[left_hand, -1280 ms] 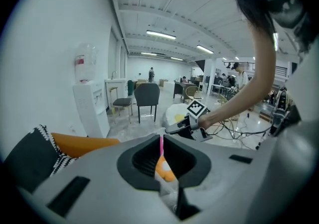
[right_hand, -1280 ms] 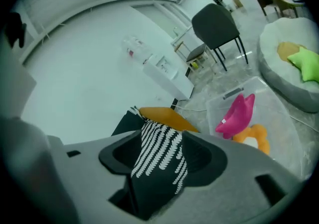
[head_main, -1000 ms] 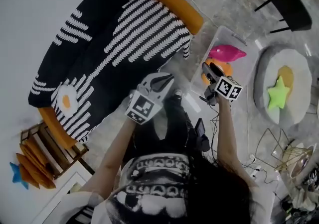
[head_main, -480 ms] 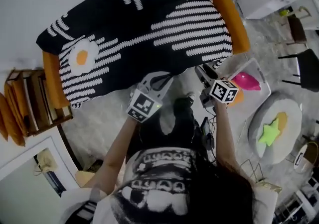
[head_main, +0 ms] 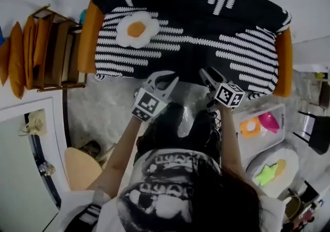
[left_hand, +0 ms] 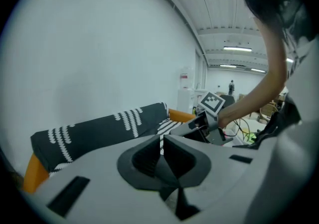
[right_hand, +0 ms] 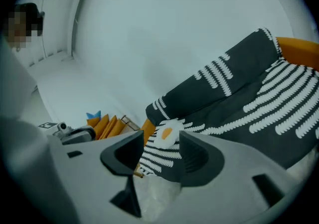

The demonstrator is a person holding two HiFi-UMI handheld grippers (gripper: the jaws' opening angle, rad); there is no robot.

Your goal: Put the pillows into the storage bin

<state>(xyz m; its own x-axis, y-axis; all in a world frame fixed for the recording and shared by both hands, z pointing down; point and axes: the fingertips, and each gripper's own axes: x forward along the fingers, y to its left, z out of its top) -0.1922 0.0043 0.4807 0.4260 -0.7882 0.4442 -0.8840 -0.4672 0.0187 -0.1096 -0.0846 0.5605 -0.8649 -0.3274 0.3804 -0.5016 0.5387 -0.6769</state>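
Head view: pillow-fetching step, left gripper [head_main: 173, 78] clenched empty, right gripper [head_main: 205, 73] released, while the white-and-yellow fried-egg plush pillow [head_main: 136, 29] lies ahead-left of both on the striped sofa [head_main: 216, 19]; next move likely calls for reaching it.

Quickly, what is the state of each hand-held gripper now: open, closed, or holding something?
Left hand-held gripper: closed, nothing between its jaws.
Right hand-held gripper: open, holding nothing.

Readable text: none.
Left marker cube [head_main: 148, 106]: black-and-white square pattern, no letters.
Right marker cube [head_main: 228, 95]: same kind of pattern.
Shirt print [head_main: 167, 166]: blurred, unreadable.
Wall sign [left_hand: 184, 75]: too small to read.
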